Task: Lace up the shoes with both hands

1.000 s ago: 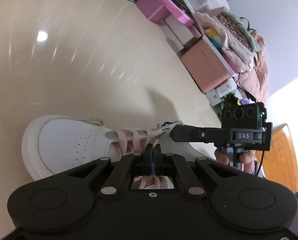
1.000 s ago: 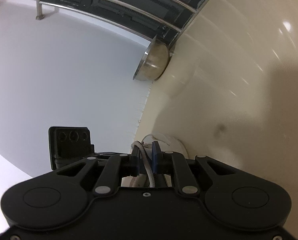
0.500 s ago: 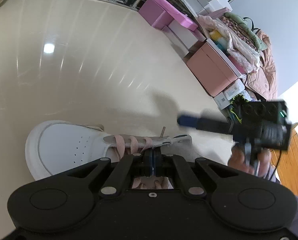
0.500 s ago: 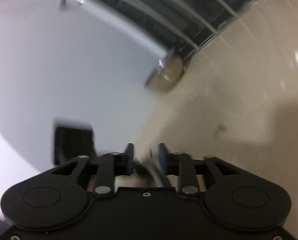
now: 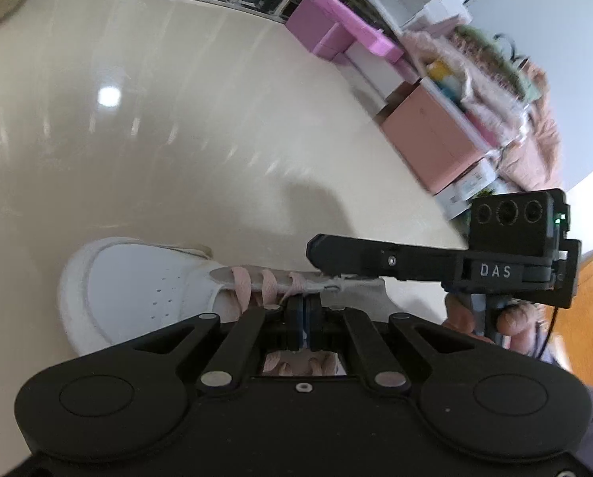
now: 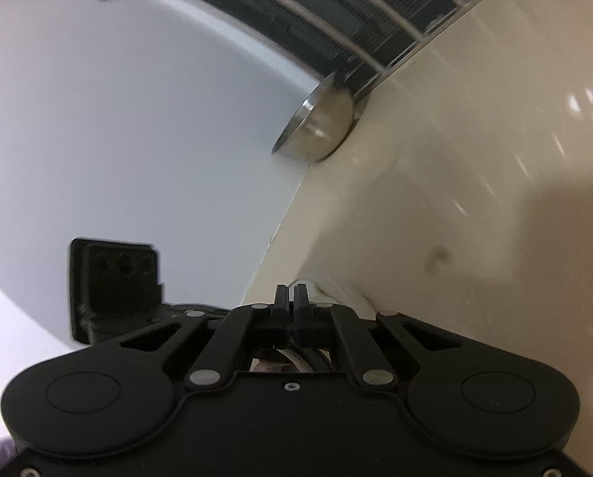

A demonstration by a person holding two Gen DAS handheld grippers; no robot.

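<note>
Shoe on the floor, one only, with two tools working over it.

One white shoe (image 5: pixel 137 286) with one pink lace (image 5: pixel 256 284) lay on the cream floor (image 5: pixel 177 139). The left tool (image 5: pixel 303 310) was pressed shut, perhaps pinching lace. The right tool (image 5: pixel 322 252), parted and clear half a second before, had returned above the eyelets with fingers closed; whether it gripped anything was hidden.

white shoe (image 5: pixel 137 286), pink laces (image 5: pixel 256 282)
</note>
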